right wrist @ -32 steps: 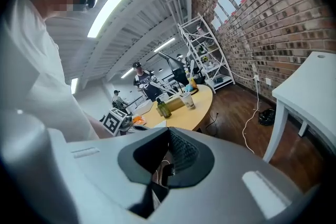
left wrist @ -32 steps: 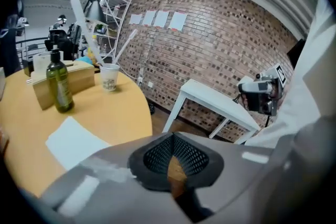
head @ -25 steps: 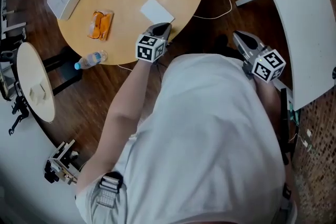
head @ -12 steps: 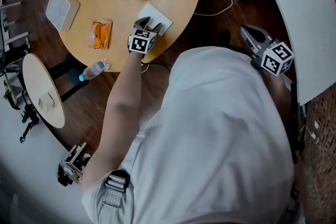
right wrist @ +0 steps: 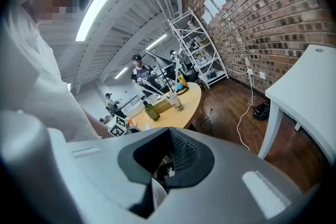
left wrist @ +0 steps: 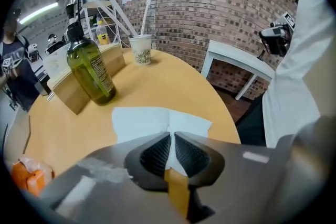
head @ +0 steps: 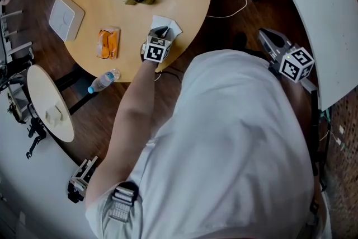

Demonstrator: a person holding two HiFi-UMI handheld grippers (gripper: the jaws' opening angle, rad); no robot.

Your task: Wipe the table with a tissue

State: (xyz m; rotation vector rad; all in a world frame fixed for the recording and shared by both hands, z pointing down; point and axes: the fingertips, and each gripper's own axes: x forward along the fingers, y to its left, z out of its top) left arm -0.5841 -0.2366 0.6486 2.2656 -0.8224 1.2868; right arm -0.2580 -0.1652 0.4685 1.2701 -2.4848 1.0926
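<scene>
Lab-like workshop, brick wall [left wrist: 226, 13], metal shelving [right wrist: 195, 47] (strip lights [right wrist: 97, 8] overhead)

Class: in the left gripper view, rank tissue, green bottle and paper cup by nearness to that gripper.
1. Tissue: between the left gripper's jaws, which have just been closing.
2. Green bottle: left, mid-table.
3. Paper cup: beyond it, far edge.

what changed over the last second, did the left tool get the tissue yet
The left tool moved forward from the edge of the round table and down onto the tissue; its jaws have just been closing and now pinch a raised fold of it. The right tool stayed beside the white table. The green bottle and orange packet did not move.
</scene>
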